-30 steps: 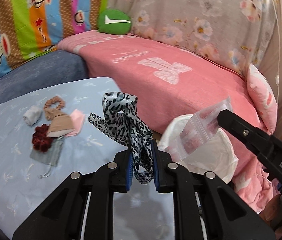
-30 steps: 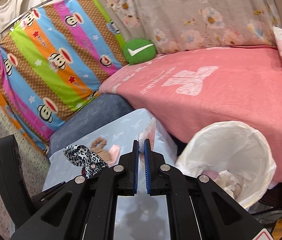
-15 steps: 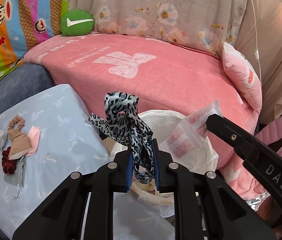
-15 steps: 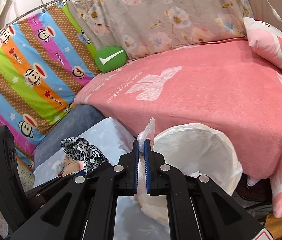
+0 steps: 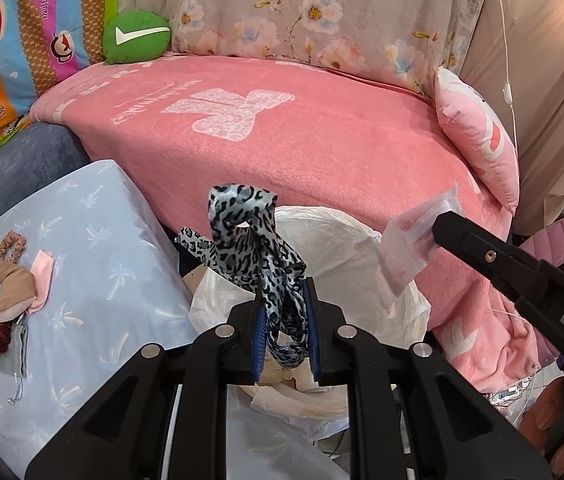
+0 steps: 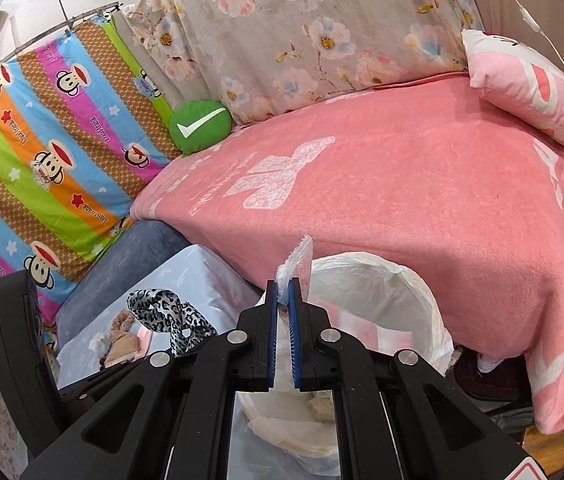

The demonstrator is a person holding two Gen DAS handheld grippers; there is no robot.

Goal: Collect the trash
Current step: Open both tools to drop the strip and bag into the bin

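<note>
Crumpled paper lies inside white-lined trash bin.

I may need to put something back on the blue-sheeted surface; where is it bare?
The blue sheet is bare between the pile of scrunchies and cloths at its left and the lined bin. Crowded only around that pile.

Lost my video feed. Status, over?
Left gripper clamps leopard-print ribbon; right gripper clamps clear plastic bag. Both over white-lined trash bin. Nothing in the way.
</note>
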